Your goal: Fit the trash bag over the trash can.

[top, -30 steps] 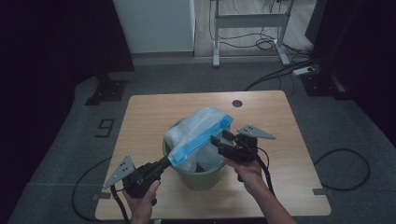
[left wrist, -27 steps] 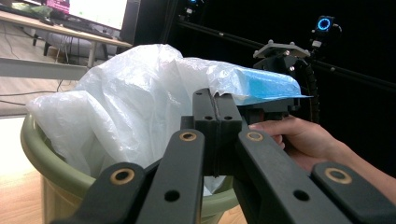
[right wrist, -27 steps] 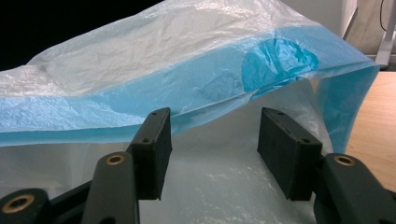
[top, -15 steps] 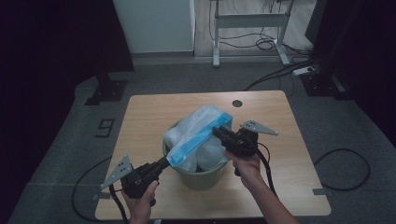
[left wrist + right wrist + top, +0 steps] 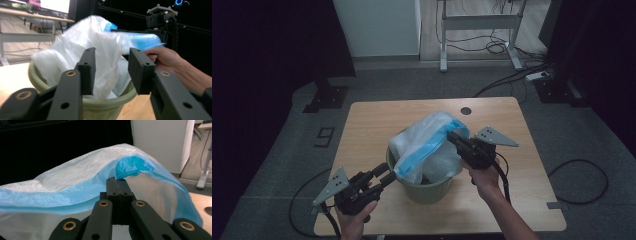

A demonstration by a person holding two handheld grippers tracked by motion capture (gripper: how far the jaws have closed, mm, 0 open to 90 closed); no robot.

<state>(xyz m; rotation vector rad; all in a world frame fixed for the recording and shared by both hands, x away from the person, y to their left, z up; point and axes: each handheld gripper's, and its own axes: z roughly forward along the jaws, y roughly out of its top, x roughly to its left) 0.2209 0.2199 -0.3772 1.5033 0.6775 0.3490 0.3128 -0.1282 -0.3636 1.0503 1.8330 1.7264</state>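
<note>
Plastic, thin and crinkled, makes up the white bag (image 5: 432,145) with its blue hem; in the high view it rises out of a round green bin (image 5: 427,187) on the pale wood-grain table (image 5: 527,200). The right gripper (image 5: 453,136), held in the person's right hand (image 5: 484,175), reaches into the bag's raised hem from its right side, a grey three-cornered plate on top. The left gripper (image 5: 388,176) lies low at the bin's near-left rim, its tips just beside the bag's lower corner.

In the left gripper view, the two blocky black jaws stand apart with nothing between them, released; the bag (image 5: 95,47) billows just ahead of them over the bin's smooth rounded rim (image 5: 110,101). Beyond it the right hand (image 5: 165,58) grips the other tool.

In the right gripper view, the jaws are pressed flat together, clenched on the blue hem (image 5: 130,167), which bunches into folds right at the tips. The bag's translucent film (image 5: 75,177) arches away to the left of the jaws.
</note>
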